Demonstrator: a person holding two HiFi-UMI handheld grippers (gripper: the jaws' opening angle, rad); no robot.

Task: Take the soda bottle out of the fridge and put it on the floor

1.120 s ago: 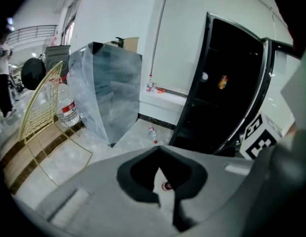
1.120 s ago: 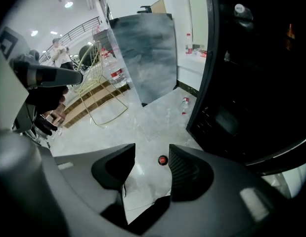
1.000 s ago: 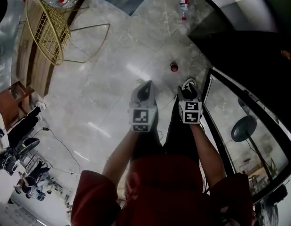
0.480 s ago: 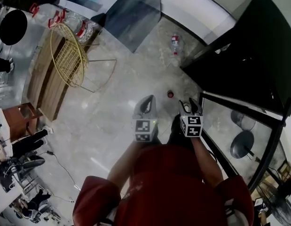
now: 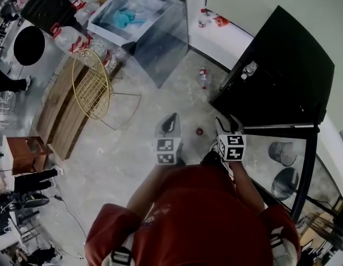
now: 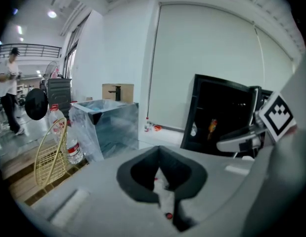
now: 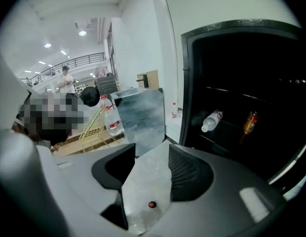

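Though dark within, boxy glossy fridge (image 7: 251, 68) (slim orange soda bottle (image 7: 249, 123)).

Left gripper (image 5: 171, 119) marker cube (image 5: 167, 152): black-and-white square pattern, no readable characters.
Right gripper (image 5: 229, 122) marker cube (image 5: 234, 147): same kind of pattern.
Water bottles (image 6: 72, 149), red labels: print too small.
Fridge bottle (image 7: 211, 121): label unreadable.

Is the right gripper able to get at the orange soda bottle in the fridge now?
Probably yes. The fridge stands open, the right gripper has its fingers apart and empty, and the orange soda bottle stands upright inside with nothing in front of it. A clear bottle lies beside it, apart.
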